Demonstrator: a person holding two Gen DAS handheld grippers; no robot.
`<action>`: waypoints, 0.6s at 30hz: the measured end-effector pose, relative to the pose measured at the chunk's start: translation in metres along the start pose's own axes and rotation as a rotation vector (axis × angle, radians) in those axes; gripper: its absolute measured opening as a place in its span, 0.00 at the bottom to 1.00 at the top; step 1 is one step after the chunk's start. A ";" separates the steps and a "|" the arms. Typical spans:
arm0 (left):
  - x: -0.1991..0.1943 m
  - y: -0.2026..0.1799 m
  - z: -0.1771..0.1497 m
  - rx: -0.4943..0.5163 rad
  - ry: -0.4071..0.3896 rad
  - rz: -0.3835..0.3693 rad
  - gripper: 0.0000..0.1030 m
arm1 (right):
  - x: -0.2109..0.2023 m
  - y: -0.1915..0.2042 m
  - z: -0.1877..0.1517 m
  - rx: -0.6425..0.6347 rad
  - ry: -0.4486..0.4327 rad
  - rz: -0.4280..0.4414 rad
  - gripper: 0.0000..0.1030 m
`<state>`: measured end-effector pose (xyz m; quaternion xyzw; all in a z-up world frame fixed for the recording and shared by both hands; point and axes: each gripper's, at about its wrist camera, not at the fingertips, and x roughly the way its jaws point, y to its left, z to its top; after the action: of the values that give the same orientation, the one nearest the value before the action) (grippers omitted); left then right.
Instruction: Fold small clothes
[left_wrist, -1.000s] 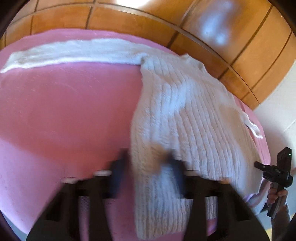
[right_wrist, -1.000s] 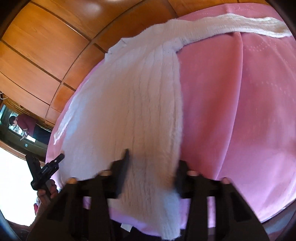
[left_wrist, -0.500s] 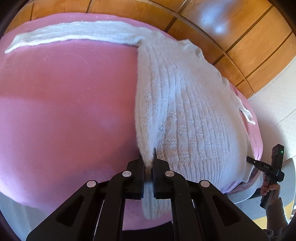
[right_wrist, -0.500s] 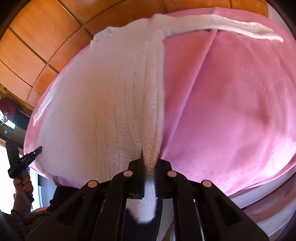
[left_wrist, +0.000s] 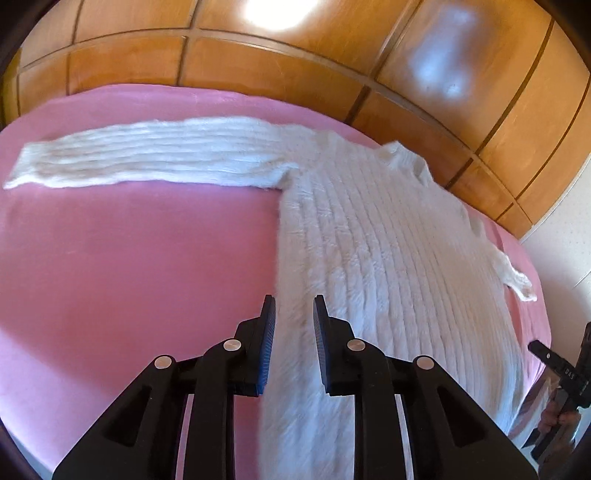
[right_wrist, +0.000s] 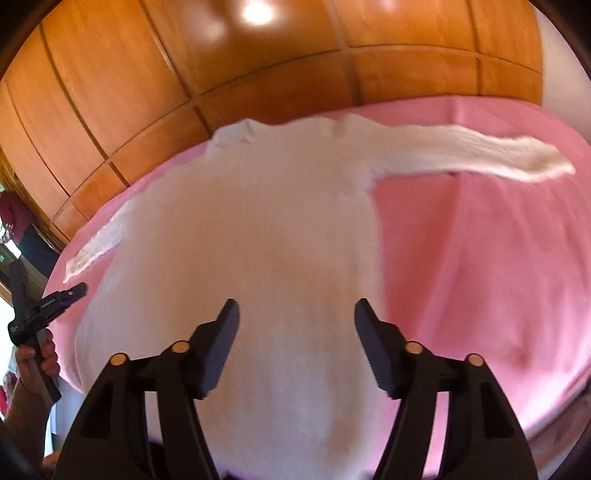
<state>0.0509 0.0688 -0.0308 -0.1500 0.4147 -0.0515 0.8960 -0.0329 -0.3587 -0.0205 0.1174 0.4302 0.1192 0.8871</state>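
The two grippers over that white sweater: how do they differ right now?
The left gripper has its jaws only narrowly parted along the white sweater side edge; the right gripper gapes wide over the sweater's middle. Blue pad edges show on the left, none on the right. Both are black and grip nothing.

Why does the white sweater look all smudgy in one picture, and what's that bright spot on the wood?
Right wrist view: the sweater is motion-blurred, its ribs lost. Left wrist view: sharper, ribs show on the sweater. The glare is light reflecting off the shiny wooden panels.

White ribbed sweater (left_wrist: 388, 266) flat on pink bed (left_wrist: 129, 266); left gripper (left_wrist: 294, 325) fingers parted over hem edge.
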 end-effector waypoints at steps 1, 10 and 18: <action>0.005 -0.005 -0.001 0.028 0.000 0.038 0.19 | 0.011 0.006 0.002 -0.002 0.006 0.018 0.64; 0.018 -0.003 -0.032 0.085 -0.010 0.195 0.19 | 0.052 0.004 -0.033 -0.113 -0.014 -0.044 0.68; 0.006 -0.064 -0.016 0.180 -0.150 0.141 0.65 | 0.050 0.009 -0.030 -0.136 0.001 0.031 0.91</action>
<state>0.0444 0.0036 -0.0252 -0.0430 0.3496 -0.0141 0.9358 -0.0274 -0.3313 -0.0730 0.0636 0.4198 0.1617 0.8908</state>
